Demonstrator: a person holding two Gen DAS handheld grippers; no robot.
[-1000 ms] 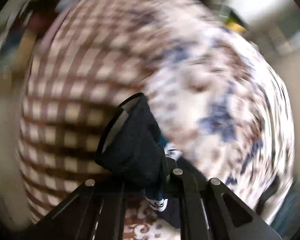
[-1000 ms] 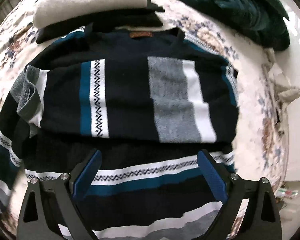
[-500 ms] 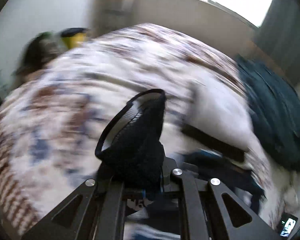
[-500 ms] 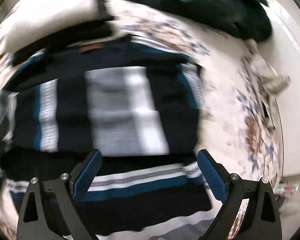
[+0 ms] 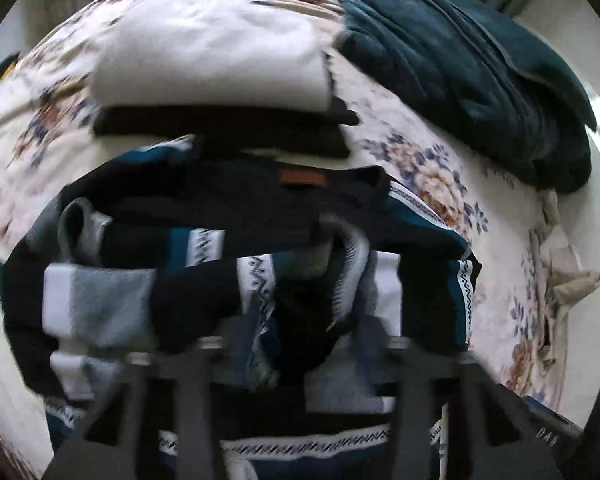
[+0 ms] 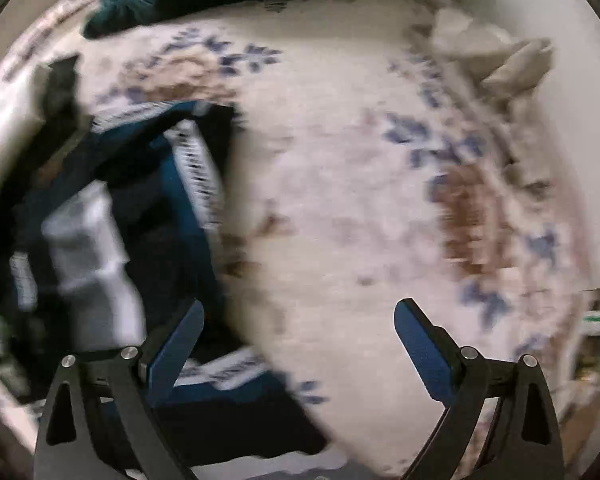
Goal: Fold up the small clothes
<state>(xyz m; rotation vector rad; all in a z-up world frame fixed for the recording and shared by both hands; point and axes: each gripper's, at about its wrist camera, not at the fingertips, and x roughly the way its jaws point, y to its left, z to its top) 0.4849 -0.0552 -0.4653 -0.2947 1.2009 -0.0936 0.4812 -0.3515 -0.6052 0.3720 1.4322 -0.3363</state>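
Observation:
A navy sweater (image 5: 204,240) with teal, white and grey stripes lies on the floral bedspread (image 5: 432,184), its brown neck label towards the far side. One sleeve is folded across the body. Its cuff (image 5: 340,276) hangs between the blurred fingers of my left gripper (image 5: 300,336), whose jaws are opening and stand apart from the cloth on both sides. My right gripper (image 6: 296,340) is open with nothing between its blue pads (image 6: 180,344). It points down over bare bedspread (image 6: 340,200), just right of the sweater's edge (image 6: 180,200).
Beyond the sweater's collar sits a folded white garment (image 5: 208,52) on a folded black one (image 5: 220,128). A dark green blanket (image 5: 460,60) is heaped at the far right. A crumpled beige cloth (image 6: 480,52) lies near the bed's right edge.
My left gripper swung across the bed with the sleeve cuff to above the sweater, and its jaws have spread. My right gripper slid right, off the sweater and over the bedspread, staying open.

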